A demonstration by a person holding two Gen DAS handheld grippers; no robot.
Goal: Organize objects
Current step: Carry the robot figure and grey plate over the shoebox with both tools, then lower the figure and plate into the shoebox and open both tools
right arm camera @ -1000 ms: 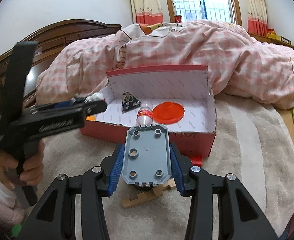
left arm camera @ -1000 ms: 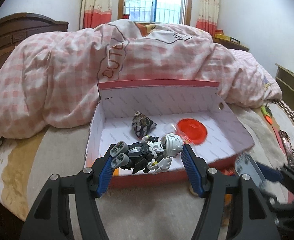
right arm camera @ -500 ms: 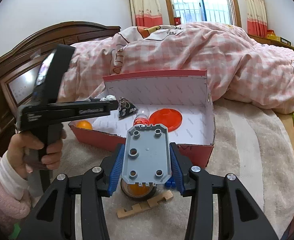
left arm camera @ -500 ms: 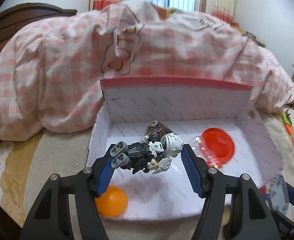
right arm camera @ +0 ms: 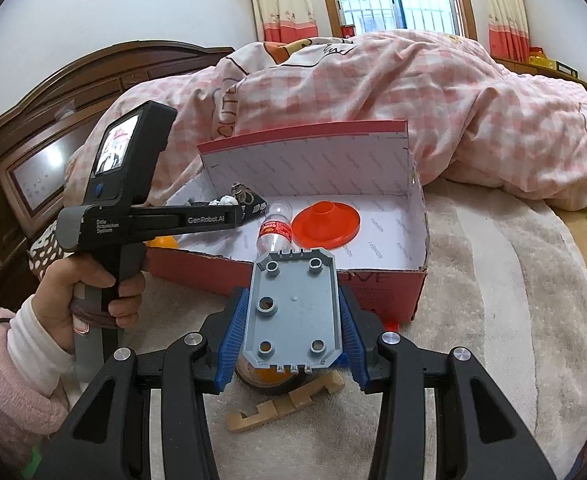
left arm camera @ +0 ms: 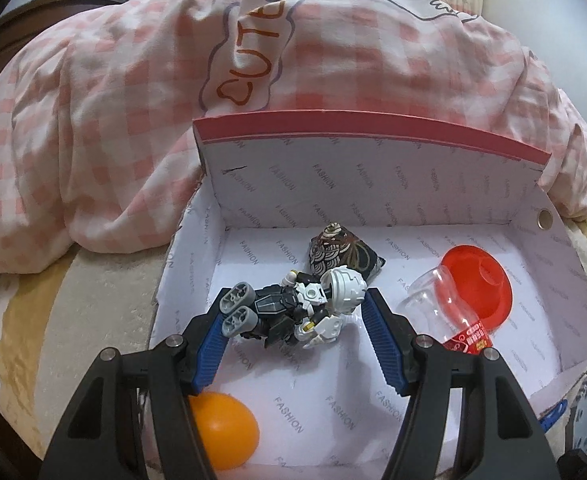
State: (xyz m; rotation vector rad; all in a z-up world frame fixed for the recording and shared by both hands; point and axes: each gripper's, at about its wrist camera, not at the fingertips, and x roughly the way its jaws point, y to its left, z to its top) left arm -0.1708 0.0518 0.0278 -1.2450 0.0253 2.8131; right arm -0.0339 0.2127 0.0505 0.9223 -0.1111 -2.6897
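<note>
The left gripper (left arm camera: 295, 312) pinches a black-and-white toy robot figure (left arm camera: 293, 306) over the red cardboard box (left arm camera: 365, 128). Below it lie an orange ball (left arm camera: 225, 434), a patterned pouch (left arm camera: 343, 250), a clear bottle (left arm camera: 441, 304) and a red funnel (left arm camera: 481, 286). The right gripper (right arm camera: 293, 320) clamps a grey plastic plate (right arm camera: 293, 312) before the box.

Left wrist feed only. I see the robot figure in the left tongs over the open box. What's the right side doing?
Observer: The right tongs are shut on a grey studded plate, held outside the red box, in front of its front wall.
Operator: Anything loose on the bed near it?
Observer: A notched wooden piece lies on the blanket just below the plate.
Operator: Anything else there?
Observer: A round dark-rimmed thing with orange inside sits under the plate, mostly hidden; I cannot tell what it is.
Operator: OK, dropping the robot figure from the left tongs.
</note>
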